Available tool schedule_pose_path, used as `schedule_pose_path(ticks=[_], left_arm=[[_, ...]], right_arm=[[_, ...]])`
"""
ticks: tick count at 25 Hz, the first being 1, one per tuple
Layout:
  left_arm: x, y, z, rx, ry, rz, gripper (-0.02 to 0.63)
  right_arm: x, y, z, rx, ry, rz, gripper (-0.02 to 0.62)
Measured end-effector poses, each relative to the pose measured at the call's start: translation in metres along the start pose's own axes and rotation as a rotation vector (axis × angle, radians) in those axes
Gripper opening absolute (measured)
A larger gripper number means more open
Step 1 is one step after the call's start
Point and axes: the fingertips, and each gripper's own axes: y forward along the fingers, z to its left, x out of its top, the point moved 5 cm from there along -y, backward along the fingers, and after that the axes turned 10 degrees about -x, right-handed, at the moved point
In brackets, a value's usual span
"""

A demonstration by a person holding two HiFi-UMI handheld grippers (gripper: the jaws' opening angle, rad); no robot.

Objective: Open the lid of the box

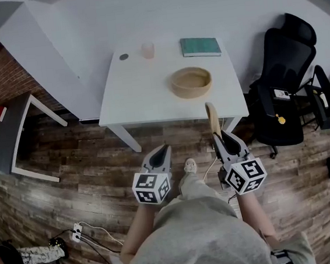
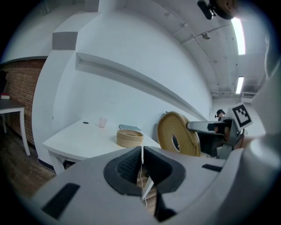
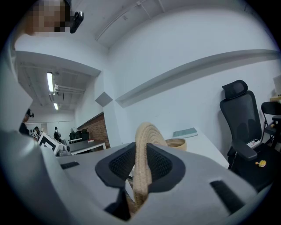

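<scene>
The box [image 1: 191,82], a round woven bowl, sits uncovered on the right half of the white table [image 1: 143,95], with a pink cup [image 1: 147,50] and a greenish book [image 1: 200,46] along the far edge. Its woven lid [image 1: 212,117] is off and stands on edge, clamped between the jaws of the right gripper [image 1: 219,137] near the table's front edge. The left gripper [image 1: 162,153] hangs beside it, jaws pressed together on nothing.

The left gripper [image 2: 142,151], jaws closed on nothing, faces a desk [image 2: 79,141] bearing box [image 2: 130,138], cup [image 2: 102,122] and book [image 2: 130,128]; the right gripper [image 2: 195,126] holds the lid [image 2: 175,136] upright.
</scene>
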Motion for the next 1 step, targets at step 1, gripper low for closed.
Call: schedule_pose_path(ticks=[1], left_arm=[[-0.0003,-0.0003,0.0002,0.000,0.000,0.001,0.014]], right_arm=[[-0.0003,0.0002,0.0008,0.001,0.000,0.000,0.080]])
